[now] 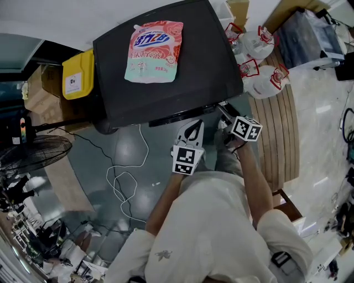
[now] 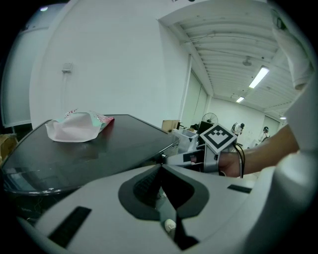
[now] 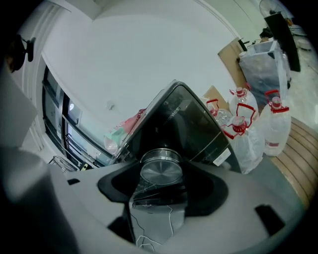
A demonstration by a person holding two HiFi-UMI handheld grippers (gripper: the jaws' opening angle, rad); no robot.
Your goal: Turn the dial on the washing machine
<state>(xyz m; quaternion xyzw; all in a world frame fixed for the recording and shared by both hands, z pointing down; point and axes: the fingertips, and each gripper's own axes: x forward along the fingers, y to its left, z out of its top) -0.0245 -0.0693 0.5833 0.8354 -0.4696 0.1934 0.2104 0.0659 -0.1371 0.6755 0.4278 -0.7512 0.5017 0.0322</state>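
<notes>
- Pink-and-green pouch (image 1: pixel 153 51) is laid flat, printed face up.
- Yellow container (image 1: pixel 77 74) with a white label is stood to the pouch's left.
- Floor fan (image 1: pixel 34 155) is seen at the left edge, on the grey floor (image 1: pixel 94 166).
- White cable (image 1: pixel 123 185) is looped loosely across that floor.
- Clear jugs (image 1: pixel 264 66) with red caps and handles are grouped at upper right, at the far end of a slatted wooden platform (image 1: pixel 279 130).
- Cardboard box (image 1: pixel 239 10) is set just behind them.
- Ceiling strip lights (image 2: pixel 259 77) are lit.

Right gripper (image 1: pixel 223 113) clamps the dial (image 3: pixel 160 169) on the washing machine (image 1: pixel 204 66) front; left gripper (image 1: pixel 194 126), jaws together and empty, hangs near that front.
</notes>
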